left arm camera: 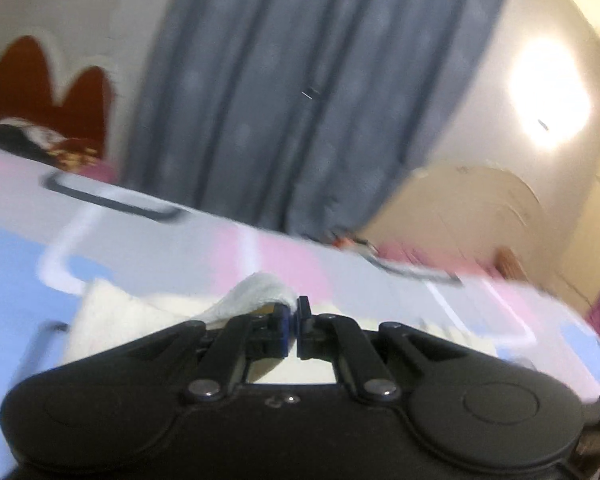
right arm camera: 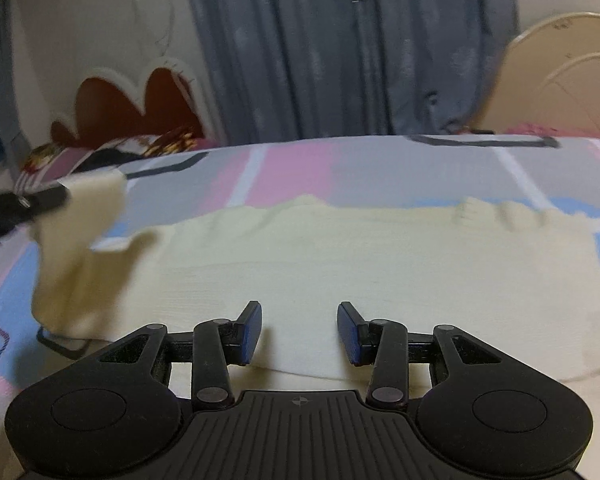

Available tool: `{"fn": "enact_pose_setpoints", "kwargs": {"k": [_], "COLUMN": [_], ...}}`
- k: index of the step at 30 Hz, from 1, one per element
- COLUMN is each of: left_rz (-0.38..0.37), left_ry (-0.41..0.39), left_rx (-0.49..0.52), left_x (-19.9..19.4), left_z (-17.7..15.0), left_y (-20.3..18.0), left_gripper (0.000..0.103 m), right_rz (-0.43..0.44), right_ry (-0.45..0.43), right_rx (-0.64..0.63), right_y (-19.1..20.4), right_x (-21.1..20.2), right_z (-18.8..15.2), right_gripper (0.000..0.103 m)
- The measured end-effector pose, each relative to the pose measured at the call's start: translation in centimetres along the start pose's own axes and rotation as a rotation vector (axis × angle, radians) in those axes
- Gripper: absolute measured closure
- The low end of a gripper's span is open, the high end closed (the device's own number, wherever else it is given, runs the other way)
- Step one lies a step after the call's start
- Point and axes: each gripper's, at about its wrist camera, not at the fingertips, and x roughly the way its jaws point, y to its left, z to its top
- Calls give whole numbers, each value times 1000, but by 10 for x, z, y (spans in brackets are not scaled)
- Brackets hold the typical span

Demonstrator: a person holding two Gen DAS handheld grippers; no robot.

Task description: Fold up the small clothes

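Note:
A cream knitted garment (right arm camera: 360, 256) lies spread flat on the patterned bedsheet (right arm camera: 296, 168). My left gripper (left arm camera: 294, 314) is shut on a fold of its cloth (left arm camera: 256, 290), which bunches up over the left finger. In the right wrist view the left gripper (right arm camera: 62, 196) comes in from the left edge. It holds the garment's left end (right arm camera: 80, 240) lifted off the bed, and that end hangs down blurred. My right gripper (right arm camera: 300, 332) hovers open over the near part of the garment, with nothing between its blue pads (right arm camera: 250, 332).
A grey curtain (right arm camera: 320, 60) hangs behind the bed. A cream headboard (right arm camera: 560, 80) stands at the far right. A dark patterned cloth (right arm camera: 112, 152) lies at the bed's far left, under a red shape (right arm camera: 140, 108) on the wall.

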Motion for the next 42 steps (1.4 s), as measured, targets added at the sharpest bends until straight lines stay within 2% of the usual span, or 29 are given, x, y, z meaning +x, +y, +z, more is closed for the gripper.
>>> {"fn": "enact_pose_setpoints", "kwargs": {"k": [5, 7, 9, 10, 12, 14, 17, 20, 26, 29, 31, 32, 36, 37, 38, 39, 41, 42], "left_rz": [-56, -70, -70, -70, -59, -49, -32, 6, 174, 232, 245, 247, 260, 262, 266, 269, 271, 269], "left_ry": [107, 163, 191, 192, 182, 152, 140, 134, 141, 153, 162, 164, 166, 166, 165, 164, 163, 163], "left_rx": [122, 161, 202, 219, 248, 271, 311, 296, 221, 182, 175, 179, 207, 208, 209, 212, 218, 221], "left_x": [35, 43, 46, 44, 40, 30, 20, 3, -13, -19, -20, -20, -17, -17, -15, -14, -12, -11], "left_z": [-38, -49, -58, -59, -64, -63, -60, -56, -47, -46, -47, -48, -54, -55, -56, -57, -59, -60], "left_y": [-46, -50, -60, -59, -63, -69, -69, -55, -3, 22, 30, 31, 32, 32, 32, 32, 31, 29], "left_gripper": [100, 95, 75, 70, 47, 40, 39, 37, 36, 36, 36, 36, 36, 36, 36, 36, 35, 34], "right_rz": [-43, -47, -44, -38, -24, -14, 17, 54, 125, 123, 101, 85, 66, 59, 61, 63, 71, 67], "right_ry": [-7, -7, -9, -10, -10, -13, -10, -7, 28, 52, 59, 56, 62, 60, 61, 65, 46, 29], "right_rx": [48, 67, 81, 89, 104, 104, 84, 51, -40, -125, -176, -195, -188, -175, -163, -139, -83, -68], "right_y": [-40, -52, -60, -62, -67, -68, -60, -45, 0, 27, 40, 46, 52, 51, 49, 46, 35, 30], "right_x": [-25, -33, -39, -42, -46, -47, -44, -40, -24, -11, -1, 4, 21, 23, 24, 24, 20, 15], "right_z": [-5, -6, -6, -6, -7, -5, -2, 0, -1, -8, -14, -16, -16, -15, -13, -10, -4, 0], "right_gripper": [61, 61, 61, 61, 61, 61, 61, 61, 61, 60, 50, 49, 49, 55, 64, 84, 91, 97]}}
